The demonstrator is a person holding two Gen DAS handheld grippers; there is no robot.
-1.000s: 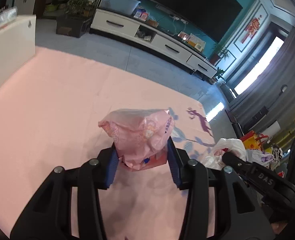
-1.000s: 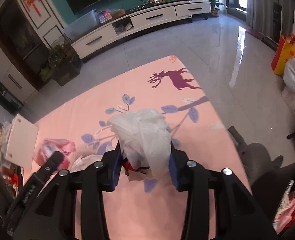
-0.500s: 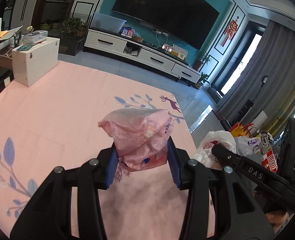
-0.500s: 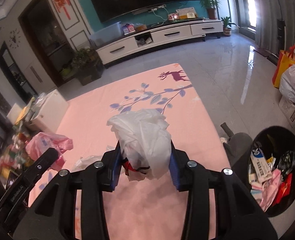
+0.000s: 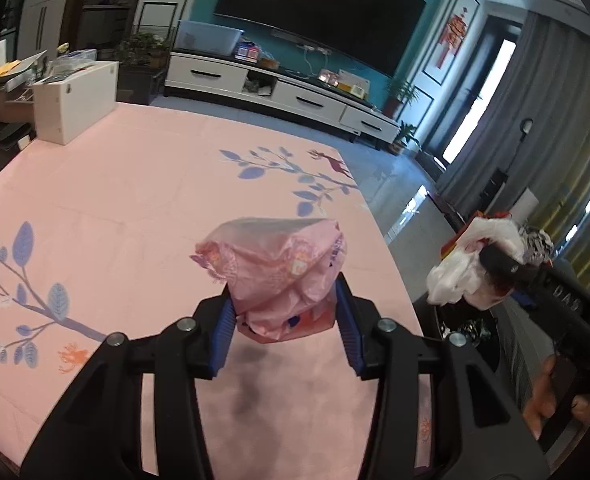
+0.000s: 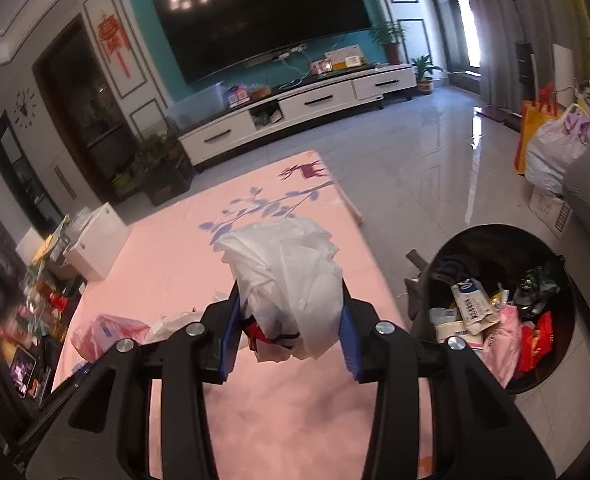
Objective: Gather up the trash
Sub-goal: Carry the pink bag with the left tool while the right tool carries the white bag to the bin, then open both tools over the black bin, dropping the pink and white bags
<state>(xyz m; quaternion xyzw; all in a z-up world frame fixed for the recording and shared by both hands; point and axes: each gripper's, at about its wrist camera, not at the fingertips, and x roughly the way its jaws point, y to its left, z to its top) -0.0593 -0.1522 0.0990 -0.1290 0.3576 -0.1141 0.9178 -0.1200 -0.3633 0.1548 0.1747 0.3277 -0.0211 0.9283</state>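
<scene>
Trash is held in both grippers above a pink floor mat (image 5: 143, 208) printed with blue leaves and a deer. A crumpled pink plastic bag (image 5: 279, 276) is clamped between the blue pads of the left gripper (image 5: 285, 330); its bulk rises up and forward out of the jaws, with its widest part at the top and no clear long axis. Small printed marks are seen on the pink film, but they are too small and creased to be read. A crumpled white plastic bag (image 6: 291, 280) is clamped between the pads of the right gripper (image 6: 289, 340); it also stands up out of the jaws, and something red and black is tucked at its lower edge, mostly hidden by the white film. The letters "DAS" are seen on the right gripper's arm in the left wrist view, where part of a hand (image 5: 543, 400) is cut off by the frame edge. A round black bin (image 6: 499, 312) stands on the grey tiles just beside the mat's right edge, to the right of the white bag; wrappers and packets lie inside it, and blue lettering on a white packet cannot be made out. More pink and white bags (image 6: 107, 332) lie on the mat at lower left, partly hidden behind the gripper frame.
</scene>
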